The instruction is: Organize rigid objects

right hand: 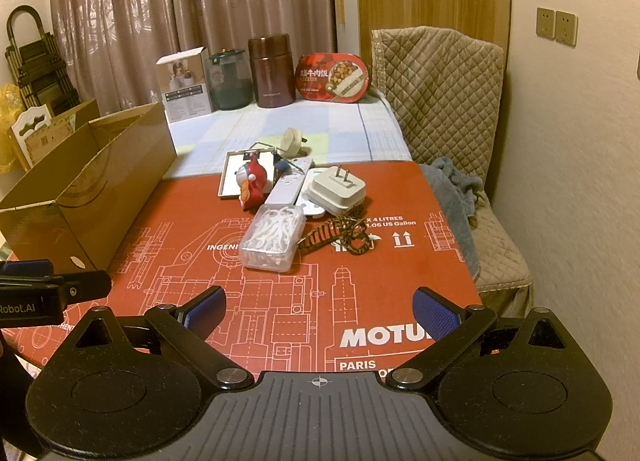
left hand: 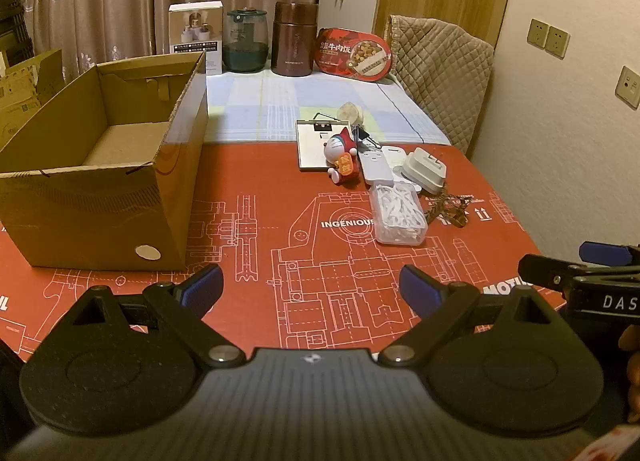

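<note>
Both claws stand spread and empty over the table's near edge: left gripper, right gripper. The clear floss box lies mid-table, long axis running away toward the far edge, fronting a cluttered heap where the toy half hides a flat tray. The open cardboard box sits at the left edge, with bare red mat between.

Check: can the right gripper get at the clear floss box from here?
Probably yes. The right gripper is open, and only bare red mat lies between it and the floss box, nearest item of the pile.

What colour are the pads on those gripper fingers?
Blue, on black arms; the pads show best in the right wrist view.
</note>
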Motion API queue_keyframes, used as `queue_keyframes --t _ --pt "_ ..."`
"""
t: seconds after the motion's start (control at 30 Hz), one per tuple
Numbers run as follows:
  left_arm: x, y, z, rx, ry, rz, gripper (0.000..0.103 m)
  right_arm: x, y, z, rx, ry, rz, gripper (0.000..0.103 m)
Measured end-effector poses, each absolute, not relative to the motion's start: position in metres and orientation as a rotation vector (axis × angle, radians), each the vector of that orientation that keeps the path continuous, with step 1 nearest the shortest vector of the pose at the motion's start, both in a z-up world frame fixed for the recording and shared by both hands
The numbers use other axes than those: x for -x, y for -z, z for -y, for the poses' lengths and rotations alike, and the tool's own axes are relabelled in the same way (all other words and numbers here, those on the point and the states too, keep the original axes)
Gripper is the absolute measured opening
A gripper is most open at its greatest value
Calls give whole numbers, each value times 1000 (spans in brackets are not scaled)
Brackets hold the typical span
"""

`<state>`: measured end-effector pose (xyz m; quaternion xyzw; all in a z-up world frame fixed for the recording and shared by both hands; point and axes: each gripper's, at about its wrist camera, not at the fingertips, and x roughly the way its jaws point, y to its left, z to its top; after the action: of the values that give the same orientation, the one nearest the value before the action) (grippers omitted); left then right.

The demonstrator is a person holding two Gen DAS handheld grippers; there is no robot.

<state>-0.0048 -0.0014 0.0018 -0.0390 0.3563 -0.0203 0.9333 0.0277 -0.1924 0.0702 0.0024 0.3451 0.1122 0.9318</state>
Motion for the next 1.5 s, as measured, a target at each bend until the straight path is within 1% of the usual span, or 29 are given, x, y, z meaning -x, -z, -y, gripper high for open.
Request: queue_keyframes --t 1.5 --pt "6 1 3 81 42 -734 93 -29 -69 193 -7 -232 -708 98"
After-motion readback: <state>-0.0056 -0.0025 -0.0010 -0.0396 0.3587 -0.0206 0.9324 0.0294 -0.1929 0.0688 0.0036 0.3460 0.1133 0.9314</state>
